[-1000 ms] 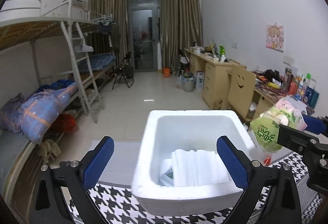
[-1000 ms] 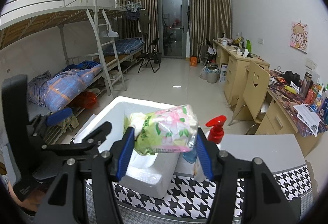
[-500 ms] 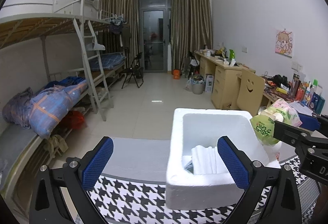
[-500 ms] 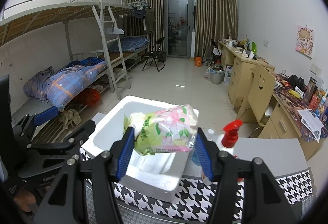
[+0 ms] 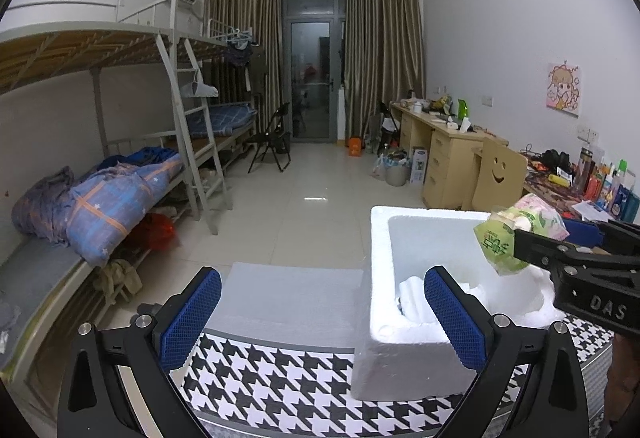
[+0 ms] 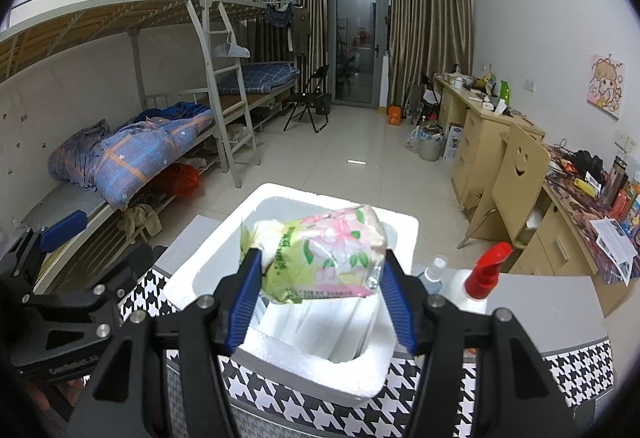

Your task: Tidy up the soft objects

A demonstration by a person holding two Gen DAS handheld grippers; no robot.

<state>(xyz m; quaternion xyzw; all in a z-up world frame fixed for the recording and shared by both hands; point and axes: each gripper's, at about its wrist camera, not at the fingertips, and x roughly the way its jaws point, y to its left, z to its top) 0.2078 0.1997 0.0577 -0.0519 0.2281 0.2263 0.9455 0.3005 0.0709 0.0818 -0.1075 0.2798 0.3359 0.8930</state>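
The right tongs (image 6: 318,292) have their blue pads pressed against both ends of a soft tissue pack (image 6: 320,254), green and pink with a flower print, so the jaws stand about half open and closed on it. The pack hangs in the air above the open white foam box (image 6: 332,366), clear of its rim. From the left wrist view the same pack (image 5: 520,234) shows at the right, held over the box's far right corner.

The left tongs (image 5: 320,318) are wide open with nothing between the pads; one blue pad sits in front of the box's near wall, the other over the tablecloth to the left.

Inside the foam box (image 5: 376,278) lie folded white towels (image 6: 316,322), stacked against the near side.

The box rests on a table with a black-and-white houndstooth cloth (image 5: 280,370). Just beside the box on its right stand a spray bottle with a red trigger (image 6: 486,270) and a small clear bottle (image 6: 434,270).

Further out there is a bunk bed (image 5: 120,157) with a blue plaid quilt (image 5: 116,197) along the left wall, a row of wooden desks (image 5: 448,153) along the right wall, and curtains (image 5: 380,57) framing a glass door at the far end.
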